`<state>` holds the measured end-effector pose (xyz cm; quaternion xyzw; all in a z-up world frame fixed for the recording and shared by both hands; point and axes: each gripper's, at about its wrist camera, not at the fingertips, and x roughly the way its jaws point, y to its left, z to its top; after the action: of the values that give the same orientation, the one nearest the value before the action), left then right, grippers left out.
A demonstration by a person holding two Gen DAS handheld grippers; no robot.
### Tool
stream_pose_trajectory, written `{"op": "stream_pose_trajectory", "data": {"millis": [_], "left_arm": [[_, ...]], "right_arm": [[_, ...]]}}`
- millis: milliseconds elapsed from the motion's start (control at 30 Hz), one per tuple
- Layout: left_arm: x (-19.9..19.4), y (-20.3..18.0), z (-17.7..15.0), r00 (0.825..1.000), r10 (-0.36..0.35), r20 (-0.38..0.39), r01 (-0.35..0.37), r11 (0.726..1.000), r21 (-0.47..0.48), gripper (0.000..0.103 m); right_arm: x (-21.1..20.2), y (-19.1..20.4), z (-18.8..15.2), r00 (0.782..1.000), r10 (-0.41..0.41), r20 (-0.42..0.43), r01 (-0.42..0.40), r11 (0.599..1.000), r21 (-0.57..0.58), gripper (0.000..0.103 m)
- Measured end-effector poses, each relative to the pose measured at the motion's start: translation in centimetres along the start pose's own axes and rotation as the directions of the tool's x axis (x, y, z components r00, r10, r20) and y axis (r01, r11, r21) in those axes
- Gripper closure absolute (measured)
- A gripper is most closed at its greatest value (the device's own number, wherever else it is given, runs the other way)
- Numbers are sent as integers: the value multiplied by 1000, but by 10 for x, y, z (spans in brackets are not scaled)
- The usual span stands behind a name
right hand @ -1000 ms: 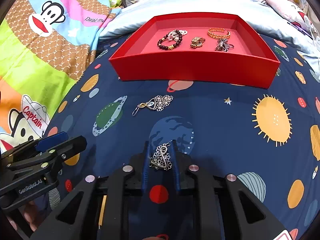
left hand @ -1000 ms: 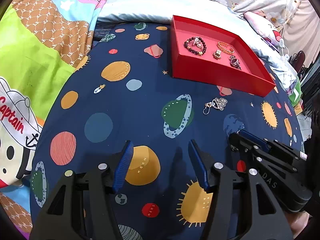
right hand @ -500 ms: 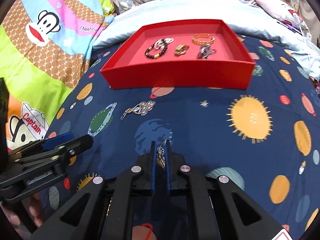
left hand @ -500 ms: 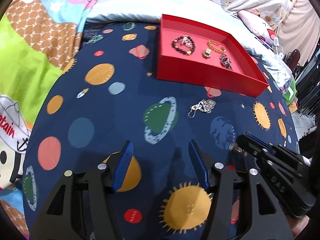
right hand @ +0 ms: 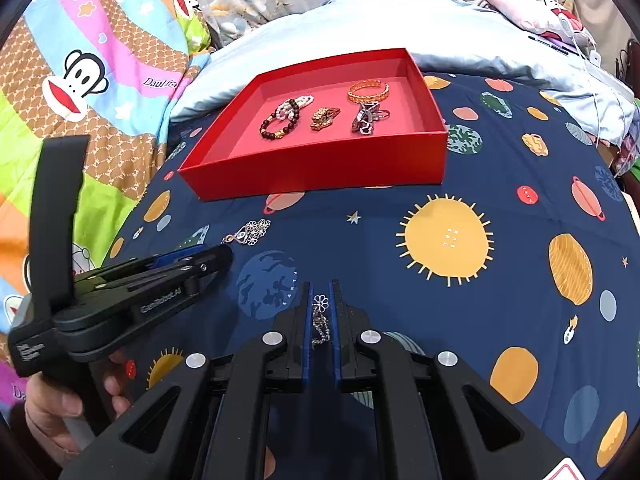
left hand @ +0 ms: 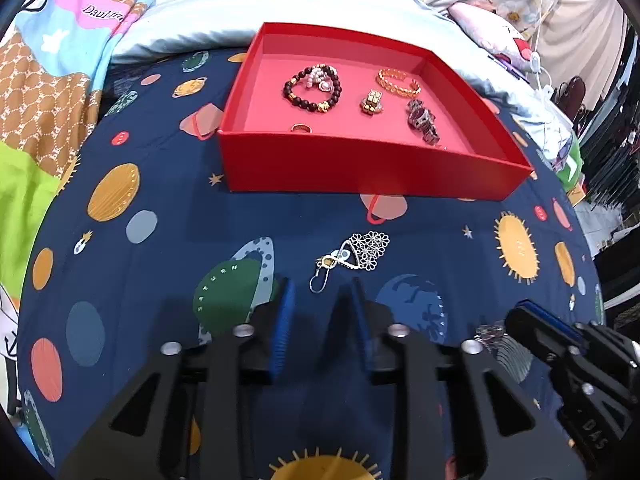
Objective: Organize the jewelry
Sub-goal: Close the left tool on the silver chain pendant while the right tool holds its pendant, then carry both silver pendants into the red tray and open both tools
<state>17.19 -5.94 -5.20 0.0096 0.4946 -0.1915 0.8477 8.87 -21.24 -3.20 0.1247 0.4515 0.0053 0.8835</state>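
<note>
A silver flower earring lies on the navy planet-print sheet in front of the red tray. My left gripper hovers just short of it, jaws closing. The earring's hook sits at the fingertips, and the pads are not pressing on it. My right gripper is shut on a matching silver earring, held above the sheet. In the right wrist view the left gripper points at the loose earring. The tray holds a dark beaded bracelet, a gold bangle and other small pieces.
A pale blue pillow lies behind the tray. A bright cartoon quilt covers the left side. A person's hand grips the left tool's handle. The right gripper shows at the lower right of the left wrist view.
My left gripper has moved forward up to the loose earring and its jaws have narrowed. My right gripper has closed fully on its earring and risen a little.
</note>
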Motion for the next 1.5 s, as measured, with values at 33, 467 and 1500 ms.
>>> {"op": "stream_pose_trajectory", "data": {"millis": [33, 467, 1500], "left_arm": [[0, -2, 1, 1000, 3, 4, -3, 1000, 10, 88], [-27, -1, 0, 998, -61, 35, 60, 998, 20, 103], [-97, -4, 30, 978, -114, 173, 108, 993, 45, 103]], "right_arm": [[0, -1, 0, 1000, 1, 1, -1, 1000, 1, 96], [-14, 0, 6, 1000, 17, 25, -17, 1000, -7, 96], [-57, 12, 53, 985, 42, 168, -30, 997, -72, 96]]}}
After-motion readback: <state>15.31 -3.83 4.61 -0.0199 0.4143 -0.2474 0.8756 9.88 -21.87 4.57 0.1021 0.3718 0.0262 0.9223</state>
